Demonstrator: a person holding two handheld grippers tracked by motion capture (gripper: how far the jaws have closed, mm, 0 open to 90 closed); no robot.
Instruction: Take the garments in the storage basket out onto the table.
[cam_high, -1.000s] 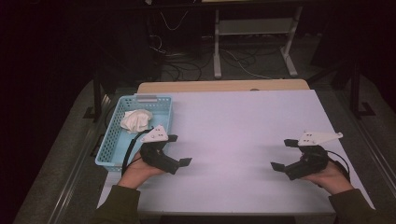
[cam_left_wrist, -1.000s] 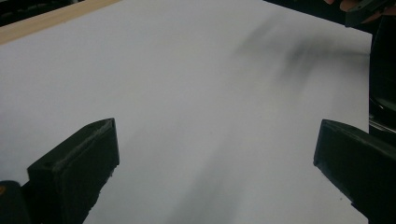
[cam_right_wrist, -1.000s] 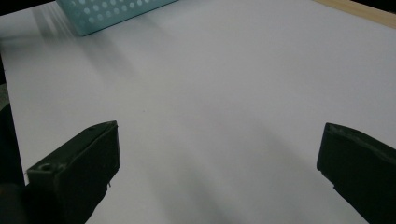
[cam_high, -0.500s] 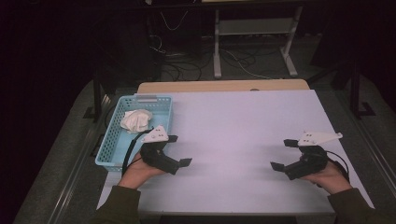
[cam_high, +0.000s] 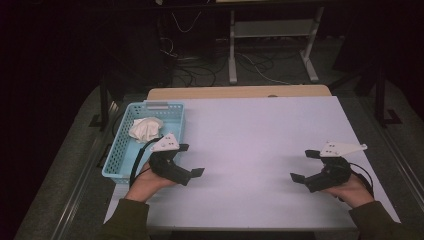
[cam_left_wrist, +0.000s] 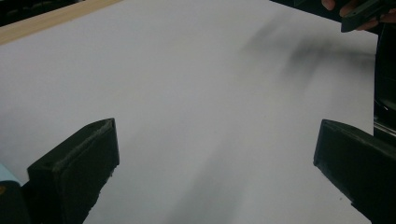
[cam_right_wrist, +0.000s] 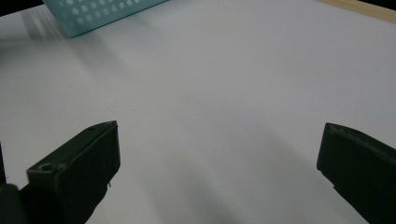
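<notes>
On the white tabletop (cam_high: 260, 145), near its front edge — two hand-held grippers, well apart, neither holding anything.

Left gripper (cam_high: 194, 161): black body with a grey three-cornered plate on top, held in the person's left hand (cam_high: 145, 181) at the table's front left, just beside the basket's near right corner. Jaws spread wide; in the left gripper view they stand at the far left and far right of the frame with bare table surface between them. Cable loops back from the body toward the hand.

Right gripper (cam_high: 306, 165): same build, held in the right hand (cam_high: 352, 190) at the front right of the table. Jaws likewise wide open, nothing between them but table, as the right gripper view shows; they point left toward the table's middle.

Light-blue perforated plastic basket (cam_high: 120, 155): stands along the table's left edge, long side running front to back. Its corner shows at the top left of the right gripper view (cam_right_wrist: 98, 14).

Crumpled white cloth (cam_high: 145, 129) — lies inside the basket, in its far half, clear of both grippers.

Wooden strip (cam_high: 240, 92): runs along the table's far edge.
</notes>
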